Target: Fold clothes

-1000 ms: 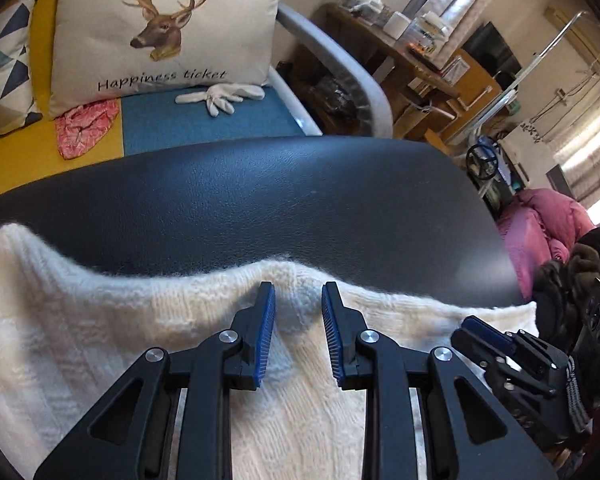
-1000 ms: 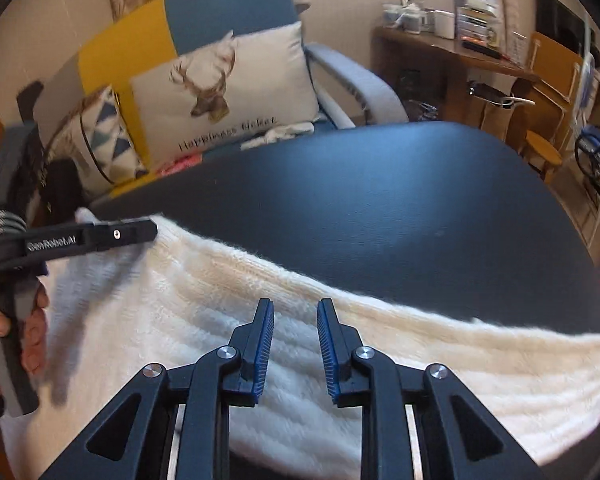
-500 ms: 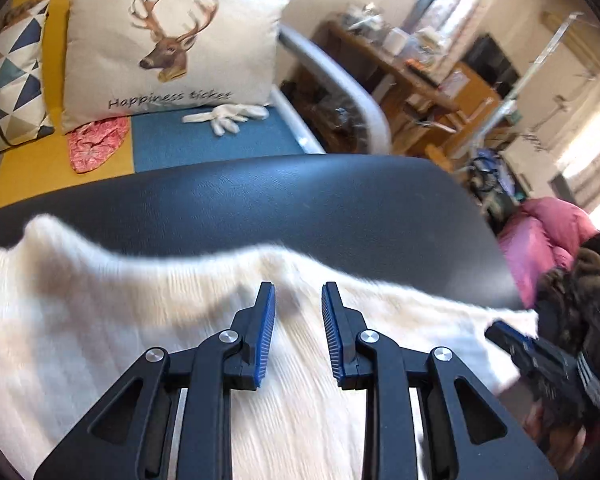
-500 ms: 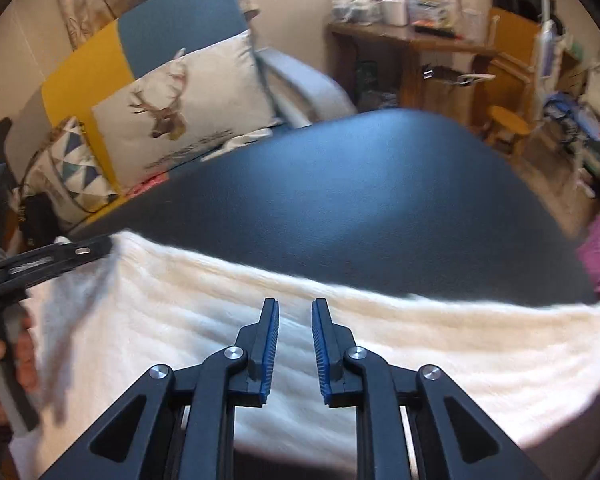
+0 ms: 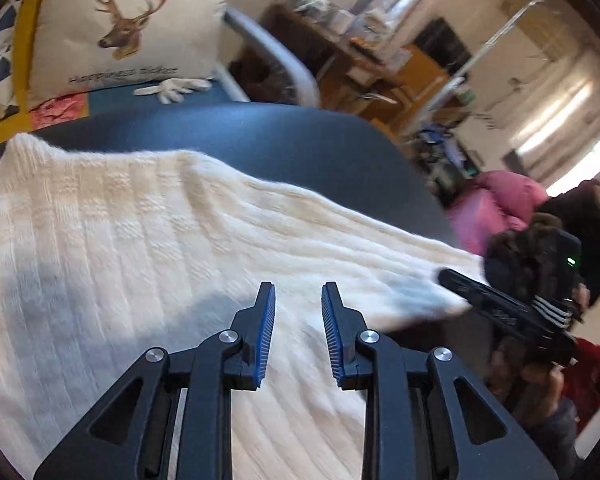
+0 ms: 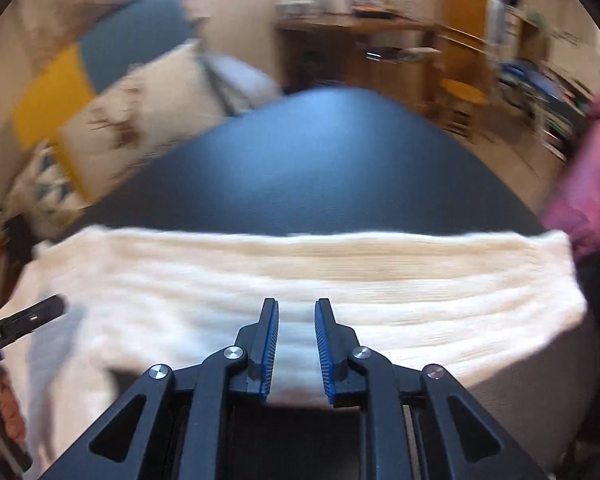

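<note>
A cream knitted sweater (image 5: 140, 220) lies spread across the dark round table (image 5: 300, 148). My left gripper (image 5: 298, 286) hovers over the sweater's near part, its jaws apart with only the cloth below showing in the gap. The right gripper (image 5: 460, 284) reaches in at the sweater's right end. In the right wrist view, which is blurred, the sweater (image 6: 300, 264) runs across the table (image 6: 320, 160) as a wide band. There my right gripper (image 6: 296, 302) is over the sweater's near edge. Its jaws are opening, and the pads do not press the cloth seen in the gap. The left gripper (image 6: 40, 312) shows at the left edge.
Behind the table stands a yellow and blue sofa with a deer cushion (image 5: 128, 32), a white glove (image 5: 172, 88) and a pink cloth (image 5: 56, 108). A pink jacket (image 5: 496, 204) lies off the table's right side. A cluttered wooden desk (image 5: 340, 40) is at the back.
Both grippers have drawn back from the sweater's far edge toward its near side, so more sweater now lies beyond the fingertips. The right wrist view has swung and blurred.
</note>
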